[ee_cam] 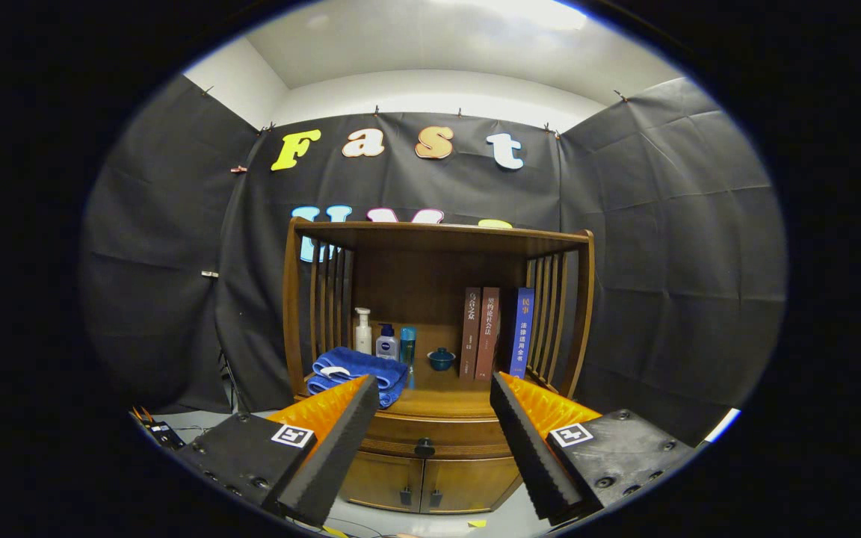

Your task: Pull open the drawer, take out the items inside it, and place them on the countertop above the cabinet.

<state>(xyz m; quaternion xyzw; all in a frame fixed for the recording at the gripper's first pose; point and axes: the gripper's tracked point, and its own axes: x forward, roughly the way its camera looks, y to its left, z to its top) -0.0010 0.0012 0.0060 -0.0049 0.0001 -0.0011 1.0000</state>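
A wooden cabinet [438, 314] stands ahead of me against the booth wall. Its drawer [438, 436] is closed, with a dark round knob [424, 447] that sits between my fingers, some way beyond them. The countertop [442, 400] above the drawer is bare in its front middle. My gripper [430, 385] is open, with a wide gap and nothing between its fingers. What lies inside the drawer is hidden.
On the countertop rest a folded blue towel [356, 370] at left, a white pump bottle [362, 331], two small bottles [394, 344], a small blue lidded bowl [442, 359] and three upright books [496, 331] at right. Two cupboard doors [423, 482] sit below the drawer.
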